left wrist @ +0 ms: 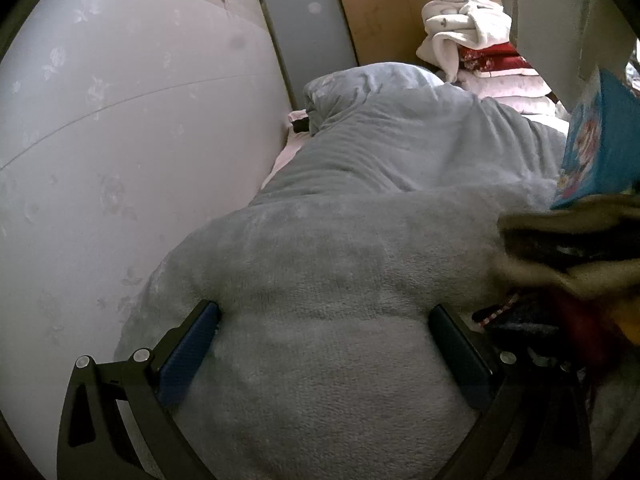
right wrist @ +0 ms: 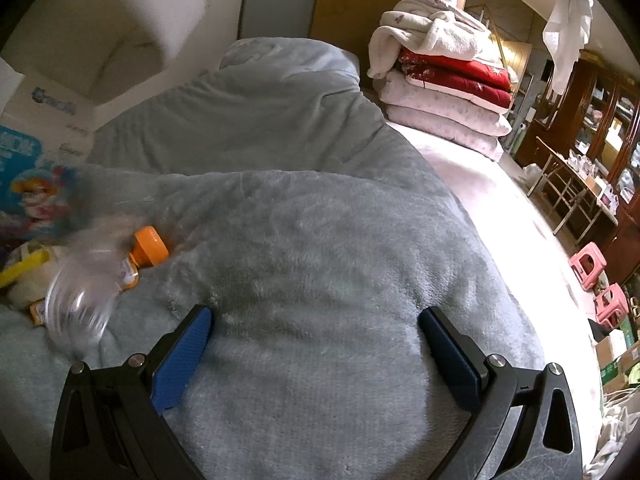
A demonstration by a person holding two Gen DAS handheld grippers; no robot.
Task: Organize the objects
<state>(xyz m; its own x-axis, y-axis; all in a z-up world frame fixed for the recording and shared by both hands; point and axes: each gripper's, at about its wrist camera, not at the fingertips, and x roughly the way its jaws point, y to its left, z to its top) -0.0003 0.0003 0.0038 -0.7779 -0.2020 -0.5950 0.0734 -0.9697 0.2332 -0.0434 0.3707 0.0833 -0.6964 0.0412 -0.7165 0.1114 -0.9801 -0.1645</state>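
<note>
Both hand-held grippers are spread wide and hold nothing: the left hand-held gripper [left wrist: 324, 320] and the right hand-held gripper [right wrist: 316, 324] hover over the grey fleece blanket [right wrist: 320, 240] on the bed.

The clear plastic bottle with an orange cap [right wrist: 100, 280] lies on its side, left of and just ahead of the right gripper's left finger. Its outline is blurred. Its long axis runs diagonally, and the cap is pointed forward and to the right.

Risks, as judged:
- The bottle may roll on the soft, uneven fleece if nudged.
- Blanket pile may be pinched with it.
- The blue printed carton [right wrist: 24, 184] beside it may be struck.
</note>
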